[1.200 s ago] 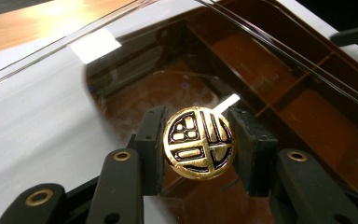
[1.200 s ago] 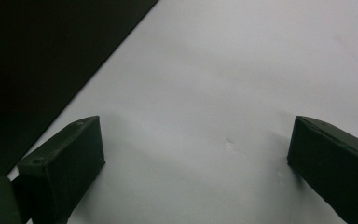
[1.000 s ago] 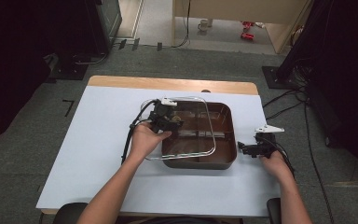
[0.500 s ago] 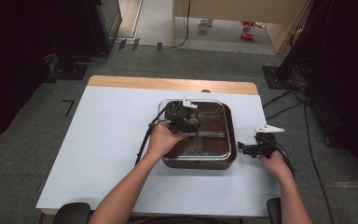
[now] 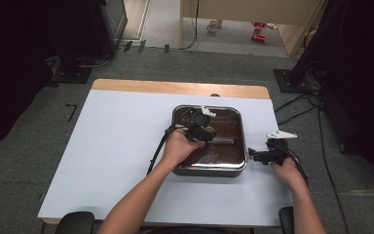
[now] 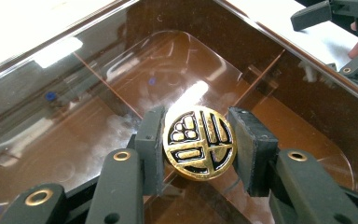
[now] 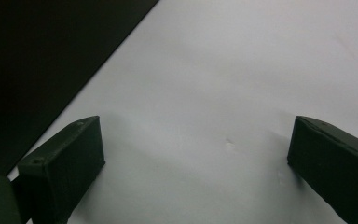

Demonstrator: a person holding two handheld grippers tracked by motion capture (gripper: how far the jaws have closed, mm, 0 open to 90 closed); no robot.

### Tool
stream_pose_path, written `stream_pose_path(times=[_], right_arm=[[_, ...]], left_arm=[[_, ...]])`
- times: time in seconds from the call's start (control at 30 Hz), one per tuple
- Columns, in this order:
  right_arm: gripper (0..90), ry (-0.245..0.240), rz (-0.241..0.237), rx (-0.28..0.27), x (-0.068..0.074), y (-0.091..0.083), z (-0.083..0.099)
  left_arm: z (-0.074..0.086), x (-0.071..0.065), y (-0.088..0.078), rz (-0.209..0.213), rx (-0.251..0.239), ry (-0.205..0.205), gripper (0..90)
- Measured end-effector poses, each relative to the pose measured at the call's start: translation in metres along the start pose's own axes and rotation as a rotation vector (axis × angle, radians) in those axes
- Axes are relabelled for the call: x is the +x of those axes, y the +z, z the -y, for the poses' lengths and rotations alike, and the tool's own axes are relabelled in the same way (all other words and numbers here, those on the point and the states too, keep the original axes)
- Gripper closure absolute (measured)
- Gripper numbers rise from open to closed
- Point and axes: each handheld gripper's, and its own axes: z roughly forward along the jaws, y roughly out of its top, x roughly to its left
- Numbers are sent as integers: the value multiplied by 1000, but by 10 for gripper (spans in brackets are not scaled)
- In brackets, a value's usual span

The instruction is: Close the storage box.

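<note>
We cannot make out what lies inside the pan [image 5: 241,146] from the high view: our left hand [image 5: 177,146] and the left gripper [image 5: 200,127] cover its middle, and the glossy brown interior throws back glare. Whether the clear lid [image 6: 121,84] rests fully seated on the pan we cannot tell; in the left gripper view it reads as a transparent brown-tinted sheet with rounded corners, its edges cut off by the picture's border. The left gripper view settles the grip: the left gripper [image 6: 198,144] is clenched on a round gold-and-black knob [image 6: 199,142], one pad on each side of it, touching. The knob sits over the middle of the pan.

We count one pan, one lid, one knob, two grippers and one white table [image 5: 117,146].

The right gripper [image 5: 260,156] rests on the table just beside the pan's right wall. In the right gripper view its jaws stand wide apart, released, with bare white tabletop [image 7: 223,93] between them; the left part of that view is dark and unreadable.

A second ago we held the lid tilted and off to the pan's left, its wire-like rim plainly visible; now it is over the pan and our left hand has moved right with it. Our right hand [image 5: 287,168] has stayed put.
</note>
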Motion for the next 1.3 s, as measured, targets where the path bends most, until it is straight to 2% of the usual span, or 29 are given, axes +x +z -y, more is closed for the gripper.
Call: stream_pose_path(times=[0.37,0.4,0.5,0.53,0.7,0.77,0.87,0.97,1.0,1.17,1.3], right_arm=[[31,-1,0,1,0,0,0],[31,0,0,1,0,0,0],[31,0,0,0,0,0,0],[31,0,0,0,0,0,0],[31,0,0,-1,0,0,0],[31,2,0,-1,0,0,0],[31,1,0,0,0,0,0],[31,1,0,0,0,0,0],[31,1,0,0,0,0,0],[31,0,1,0,0,0,0],[31,-2,1,-1,0,0,0]], left_arm=[[2,1,0,6,-10,16,585],[2,3,0,18,-10,9,582],[2,4,-3,33,-28,0,542],[2,5,-6,44,-49,2,517],[2,6,-14,65,-67,4,402],[3,7,-22,55,-74,10,370],[6,10,-30,12,-88,9,348],[8,15,-38,17,-101,-6,323],[11,19,-45,17,-119,-20,312],[18,25,-61,11,-154,-28,284],[29,32,-78,-17,-165,-28,282]])
